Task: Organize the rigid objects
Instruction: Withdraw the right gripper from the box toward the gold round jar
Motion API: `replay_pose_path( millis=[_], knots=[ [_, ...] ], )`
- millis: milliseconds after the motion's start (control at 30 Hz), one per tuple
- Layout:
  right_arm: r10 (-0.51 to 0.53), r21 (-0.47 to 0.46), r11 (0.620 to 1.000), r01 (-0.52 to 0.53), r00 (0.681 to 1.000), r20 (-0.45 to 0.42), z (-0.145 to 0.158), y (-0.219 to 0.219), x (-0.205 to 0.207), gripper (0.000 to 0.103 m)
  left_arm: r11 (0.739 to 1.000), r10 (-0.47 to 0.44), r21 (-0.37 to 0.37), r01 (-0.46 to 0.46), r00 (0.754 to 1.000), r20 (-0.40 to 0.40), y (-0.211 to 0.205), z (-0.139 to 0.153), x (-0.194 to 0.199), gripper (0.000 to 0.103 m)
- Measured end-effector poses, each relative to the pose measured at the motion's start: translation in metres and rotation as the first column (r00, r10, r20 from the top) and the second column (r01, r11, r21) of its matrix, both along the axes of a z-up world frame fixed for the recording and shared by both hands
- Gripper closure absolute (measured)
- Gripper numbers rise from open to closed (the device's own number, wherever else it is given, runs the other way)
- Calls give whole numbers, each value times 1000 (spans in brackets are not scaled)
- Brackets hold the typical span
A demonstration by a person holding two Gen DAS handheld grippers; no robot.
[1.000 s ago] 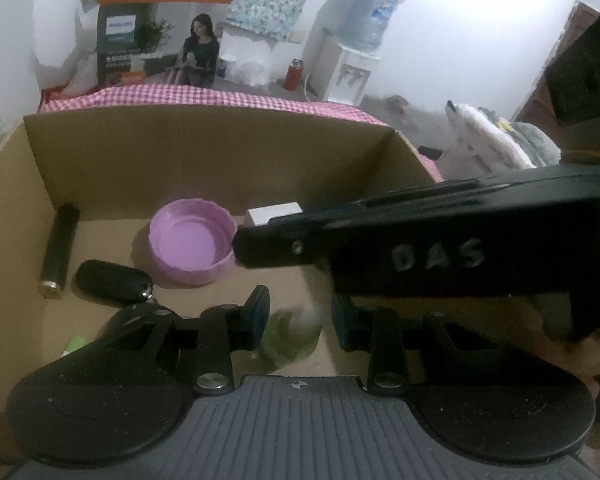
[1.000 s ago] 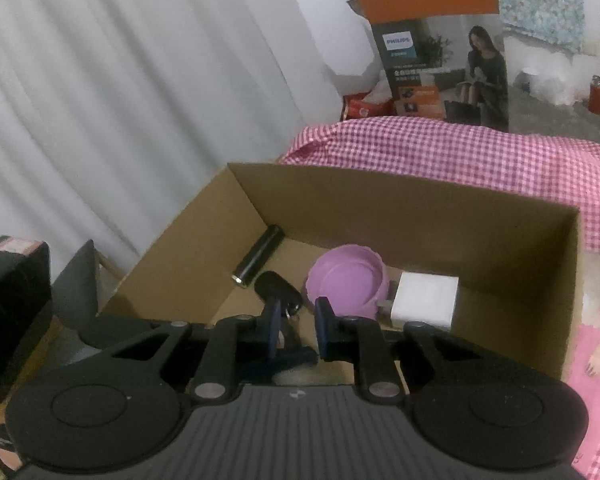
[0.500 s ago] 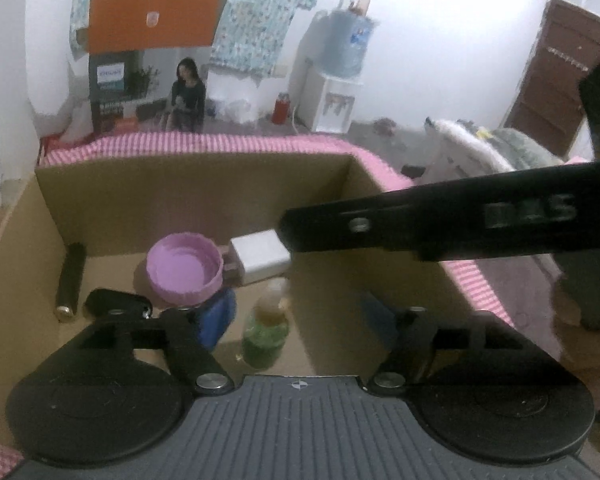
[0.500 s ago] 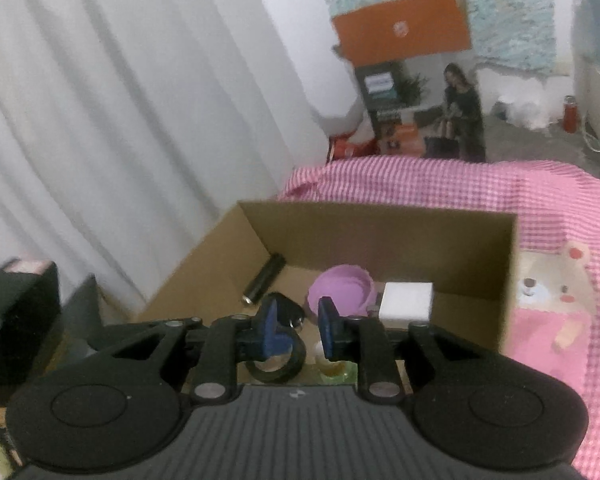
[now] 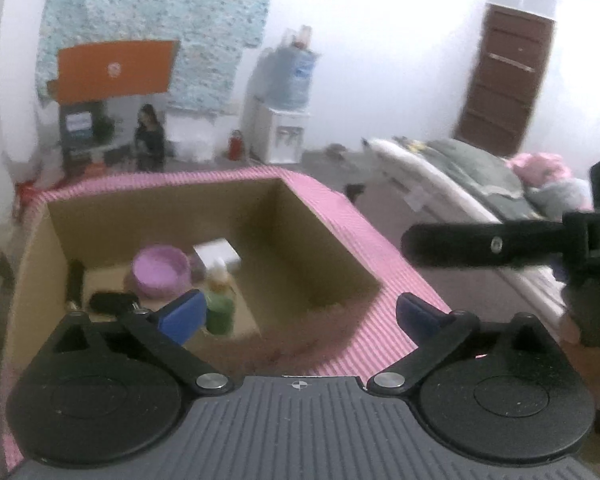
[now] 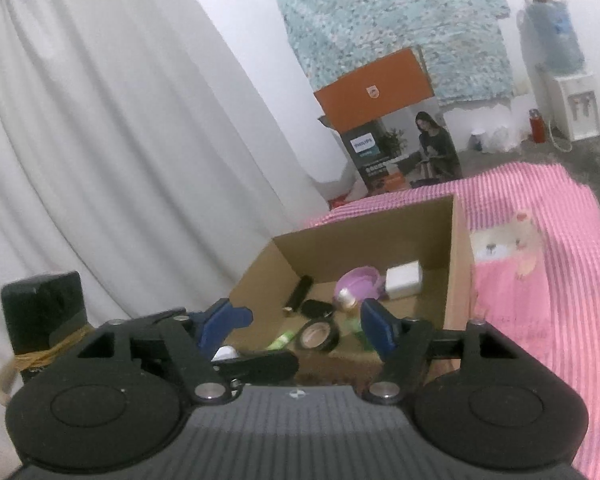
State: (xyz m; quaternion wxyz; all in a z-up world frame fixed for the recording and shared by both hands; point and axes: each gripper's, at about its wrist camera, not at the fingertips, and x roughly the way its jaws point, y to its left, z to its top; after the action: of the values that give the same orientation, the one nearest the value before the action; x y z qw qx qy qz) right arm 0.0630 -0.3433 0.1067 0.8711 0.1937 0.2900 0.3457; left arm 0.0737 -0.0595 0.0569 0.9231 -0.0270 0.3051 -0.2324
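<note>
A cardboard box (image 5: 332,256) (image 6: 458,264) sits on a pink checked cloth. Inside lie a purple lid (image 5: 162,270) (image 6: 360,282), a white block (image 5: 217,255) (image 6: 403,279), a green bottle (image 5: 219,300), a black cylinder (image 5: 75,282) (image 6: 300,296), a black oval case (image 5: 110,303) (image 6: 316,309) and a black tape ring (image 6: 318,334). My left gripper (image 5: 298,316) is open and empty, above and behind the box. My right gripper (image 6: 306,322) is open and empty, also raised behind the box. Its finger crosses the left wrist view (image 5: 484,245).
A pink cloth with a bear print (image 6: 512,248) covers the surface right of the box. White curtains (image 6: 120,160) hang at left. A black block with rubber bands (image 6: 44,312) stands at left. A bed (image 5: 480,176), water dispenser (image 5: 284,120) and door (image 5: 504,80) lie behind.
Both grippers have opened and pulled up and back from the box. The green bottle and the black tape ring now rest inside the box.
</note>
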Motion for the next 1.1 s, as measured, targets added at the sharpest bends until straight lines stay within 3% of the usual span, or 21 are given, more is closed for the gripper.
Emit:
replay_pose_path(
  millis=[167, 467, 633, 733, 800, 1100],
  knots=[
    [-31, 76, 996, 37, 997, -77, -21, -17, -21, 27, 999, -48, -23, 47, 997, -63, 8, -20, -22, 0],
    [35, 99, 995, -12, 970, -242, -75, -1, -13, 27, 997, 9, 82, 5, 987, -161, 17, -70, -43, 0],
    [108, 70, 993, -92, 951, -288, -97, 37, 6, 31, 987, 60, 155, -38, 989, -136, 14, -82, -40, 0],
    [135, 60, 991, -122, 939, -318, -111, 57, 17, 44, 979, 76, 199, -48, 988, -132, 14, -89, -34, 1],
    [148, 56, 989, -137, 929, -340, -120, 68, 24, 46, 974, 85, 218, -55, 988, -131, 15, -93, -31, 1],
    [189, -5, 979, -205, 913, -361, -135, 110, 52, 47, 982, 77, 179, -53, 988, -131, 19, -99, -22, 1]
  ],
)
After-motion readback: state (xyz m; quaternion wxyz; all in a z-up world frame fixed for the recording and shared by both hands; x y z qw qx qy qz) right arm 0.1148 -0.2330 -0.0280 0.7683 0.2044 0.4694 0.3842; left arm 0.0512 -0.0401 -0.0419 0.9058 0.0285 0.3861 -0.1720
